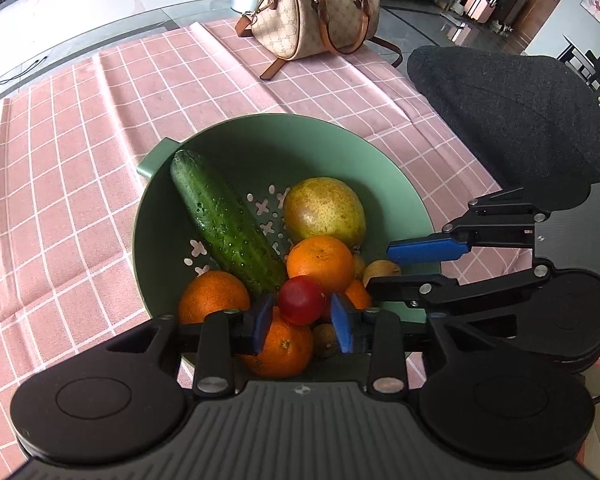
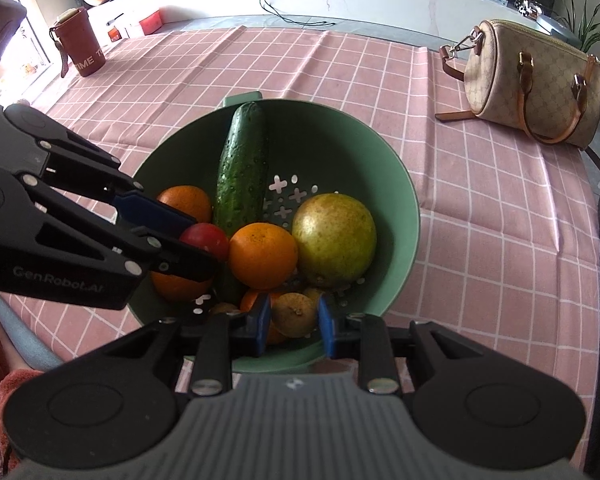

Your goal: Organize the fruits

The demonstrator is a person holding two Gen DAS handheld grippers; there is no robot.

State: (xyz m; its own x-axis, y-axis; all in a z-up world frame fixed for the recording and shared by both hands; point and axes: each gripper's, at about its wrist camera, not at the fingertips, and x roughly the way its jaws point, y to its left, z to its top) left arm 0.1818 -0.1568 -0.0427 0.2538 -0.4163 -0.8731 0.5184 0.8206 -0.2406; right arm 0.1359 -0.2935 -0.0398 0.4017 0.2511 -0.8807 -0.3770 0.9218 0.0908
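Pink checked counter [image 1: 80, 160], green colander [image 1: 228, 144] frame centre: left claw [image 1: 302, 320] released around red fruit [image 1: 301, 305], right claw [image 2: 294, 322] clenched on small yellow-brown fruit [image 2: 294, 314].

Lower oranges [image 1: 278, 346] half hidden by fingers [image 1: 263, 322]

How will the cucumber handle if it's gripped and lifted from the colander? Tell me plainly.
Probably slippery: water droplets bead on the cucumber's skin. Likely stiff, since it leans straight across the green colander without sagging. Gripped near one end, it may well pivot or roll, being long and round.
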